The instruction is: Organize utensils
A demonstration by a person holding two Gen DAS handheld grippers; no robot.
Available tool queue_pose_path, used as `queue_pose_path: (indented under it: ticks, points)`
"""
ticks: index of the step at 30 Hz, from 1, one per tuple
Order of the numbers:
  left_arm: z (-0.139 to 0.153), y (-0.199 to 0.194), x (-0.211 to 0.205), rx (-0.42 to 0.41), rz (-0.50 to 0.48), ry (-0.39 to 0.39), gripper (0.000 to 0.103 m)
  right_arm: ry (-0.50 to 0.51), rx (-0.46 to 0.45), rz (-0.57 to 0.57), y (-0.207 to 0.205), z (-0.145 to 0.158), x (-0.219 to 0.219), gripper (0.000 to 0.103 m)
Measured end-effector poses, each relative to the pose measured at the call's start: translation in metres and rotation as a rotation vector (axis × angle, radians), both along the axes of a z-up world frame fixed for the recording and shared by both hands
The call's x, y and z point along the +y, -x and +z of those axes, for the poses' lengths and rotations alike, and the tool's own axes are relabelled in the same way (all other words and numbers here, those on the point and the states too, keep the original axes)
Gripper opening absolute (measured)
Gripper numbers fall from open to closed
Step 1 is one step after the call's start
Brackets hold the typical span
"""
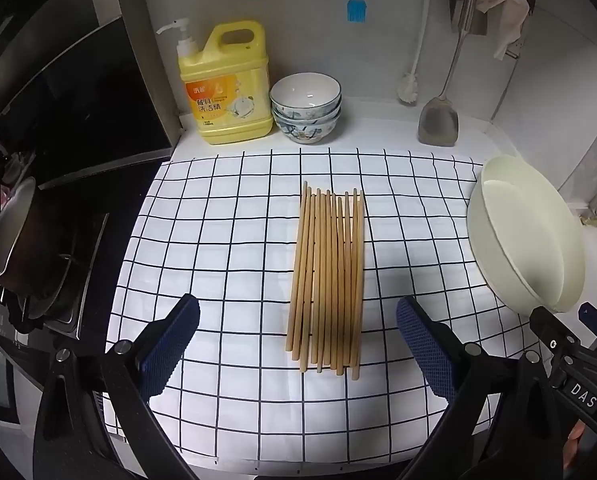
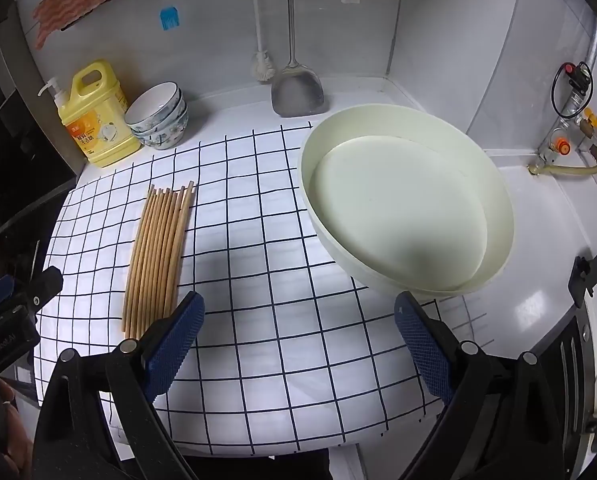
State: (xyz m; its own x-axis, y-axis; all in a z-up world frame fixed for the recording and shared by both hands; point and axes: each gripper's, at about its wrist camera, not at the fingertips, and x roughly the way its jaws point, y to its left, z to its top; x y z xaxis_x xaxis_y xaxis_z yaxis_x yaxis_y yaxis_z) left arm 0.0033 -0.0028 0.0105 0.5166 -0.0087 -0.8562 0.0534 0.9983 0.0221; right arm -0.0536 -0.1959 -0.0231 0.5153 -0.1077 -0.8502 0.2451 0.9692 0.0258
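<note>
White tiled walls close off the back of your counter, and a white cloth with a dark grid covers the worktop. On it, at the centre of the left wrist view, lies a bundle of wooden chopsticks: plain, pale tan, round sticks set side by side in one flat row, nearly parallel, their near ends uneven and fanning slightly. In the right wrist view the same sticks sit at centre left.

Your left gripper hangs above the cloth with its blue padded fingers spread wide, one on each side of the near ends of the chopsticks and touching nothing. Your right gripper is likewise spread wide and holds nothing; its left pad covers the near ends of some sticks in that view.

At right stands a cream round basin, partly on the cloth. In the upper left of the left wrist view a yellow detergent jug stands beside stacked bowls. A metal spatula hangs against the back wall.
</note>
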Motion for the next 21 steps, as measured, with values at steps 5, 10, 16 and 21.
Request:
queue_pose_path:
  ticks: [5, 10, 16, 21]
  points:
    - [0.0045, -0.0007, 0.0022, -0.002, -0.001, 0.003, 0.097, 0.005, -0.002, -0.005, 0.0022, 0.0009, 0.0040, 0.091]
    - [0.0040, 0.0002, 0.0035, -0.008, 0.001, 0.003, 0.097, 0.005, -0.002, -0.006, 0.0024, 0.0004, 0.0040, 0.091]
    - [0.0038, 0.0002, 0.0043, -0.011, 0.000, 0.003, 0.097, 0.005, -0.001, -0.005, 0.0027, 0.0007, 0.0040, 0.091]
    - [0.0035, 0.0009, 0.0040, -0.012, 0.001, 0.002, 0.097, 0.003, 0.000, -0.006, 0.0031, 0.0005, 0.0039, 0.091]
